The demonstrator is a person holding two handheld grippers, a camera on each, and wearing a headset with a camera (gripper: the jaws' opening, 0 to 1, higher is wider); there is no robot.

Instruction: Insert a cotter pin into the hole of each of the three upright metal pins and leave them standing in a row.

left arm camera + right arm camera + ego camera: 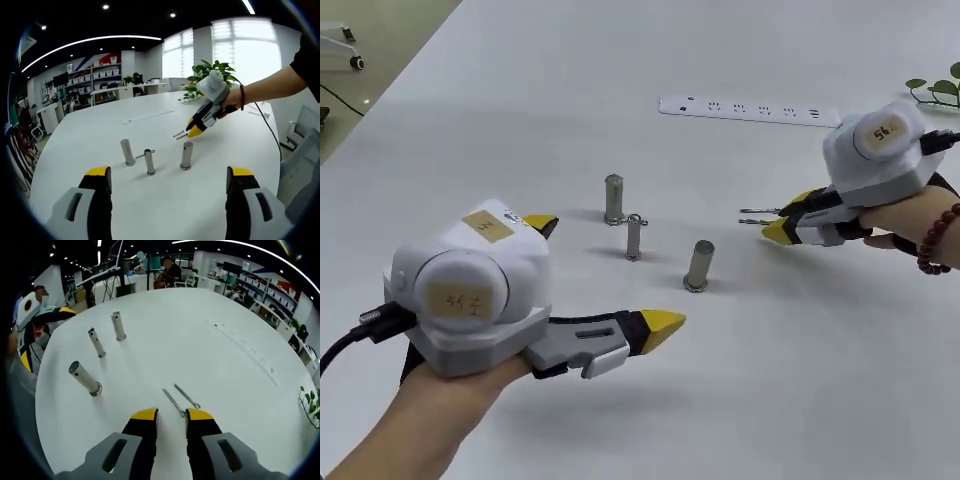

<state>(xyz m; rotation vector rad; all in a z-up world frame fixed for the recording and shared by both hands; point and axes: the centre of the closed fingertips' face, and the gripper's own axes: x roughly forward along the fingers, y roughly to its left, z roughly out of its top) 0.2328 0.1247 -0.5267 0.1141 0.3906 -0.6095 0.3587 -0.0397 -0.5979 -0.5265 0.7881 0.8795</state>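
Note:
Three upright metal pins stand in a diagonal row on the white table: the far pin, the middle pin and the near pin. A cotter pin sits through the top of the middle pin. Two loose cotter pins lie on the table right before my right gripper, whose jaws stand a narrow gap apart with nothing between them. That right gripper is to the right of the row. My left gripper is wide open, just left of the row, facing the pins.
A white power strip lies at the back of the table. A potted plant stands at the far right edge. The table's left edge drops to the floor. Office desks and a seated person are far behind.

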